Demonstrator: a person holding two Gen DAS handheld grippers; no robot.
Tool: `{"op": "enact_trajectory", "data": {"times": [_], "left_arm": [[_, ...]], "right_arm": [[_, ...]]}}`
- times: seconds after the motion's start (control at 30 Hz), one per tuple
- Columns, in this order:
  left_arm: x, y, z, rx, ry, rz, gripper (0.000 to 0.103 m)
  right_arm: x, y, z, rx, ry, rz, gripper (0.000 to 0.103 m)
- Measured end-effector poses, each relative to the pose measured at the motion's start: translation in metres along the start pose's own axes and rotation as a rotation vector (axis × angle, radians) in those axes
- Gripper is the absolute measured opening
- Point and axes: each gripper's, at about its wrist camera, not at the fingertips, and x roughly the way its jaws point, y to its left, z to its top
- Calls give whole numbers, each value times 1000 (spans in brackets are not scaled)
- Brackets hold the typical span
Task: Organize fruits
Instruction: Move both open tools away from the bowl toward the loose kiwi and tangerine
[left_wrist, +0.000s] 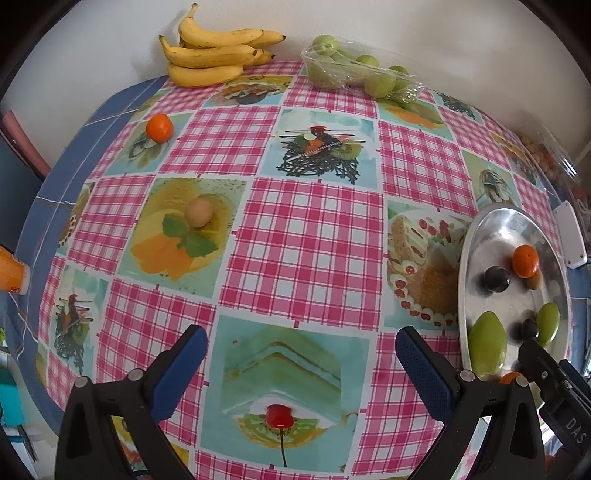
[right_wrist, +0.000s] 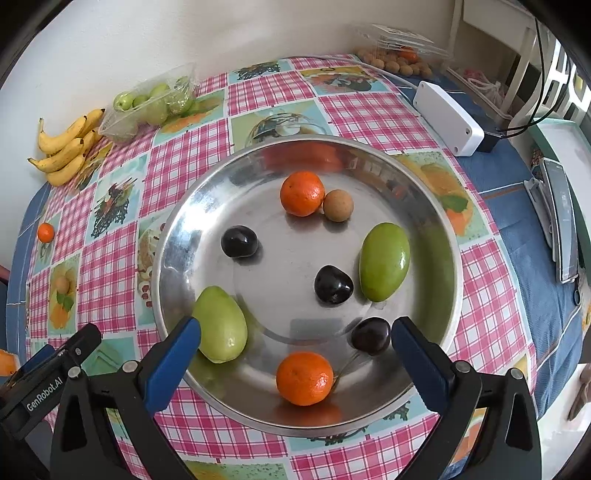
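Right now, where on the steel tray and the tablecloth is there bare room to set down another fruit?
The steel tray has bare metal at its middle, ringed by fruit. The tablecloth is open between the tan fruit and the tray. Crowded: the tray's near edge, where an orange, dark plum and green mango lie.

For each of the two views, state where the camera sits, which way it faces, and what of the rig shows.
Left wrist: on the left gripper, angled down at the checked tablecloth; its open blue fingers and part of the right gripper show.
Right wrist: on the right gripper, angled down over the steel bowl; its open fingers and the left gripper's tip show.
Shared: bowl, bananas, loose orange.
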Motion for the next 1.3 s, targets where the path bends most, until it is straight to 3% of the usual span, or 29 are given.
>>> {"op": "enact_trajectory", "data": {"times": [0.3,0.63,1.3], "left_arm": [[1,7,5,1,-4,-4,103],[0,37,16,-22,-31,47,103],[12,108,27,-173,-1,50,103]], "right_arm": [[1,16,1,-36,2,-13,103],[0,37,2,-64,-7,-16,102],[0,109,-2,-166,-50,60,102]]}}
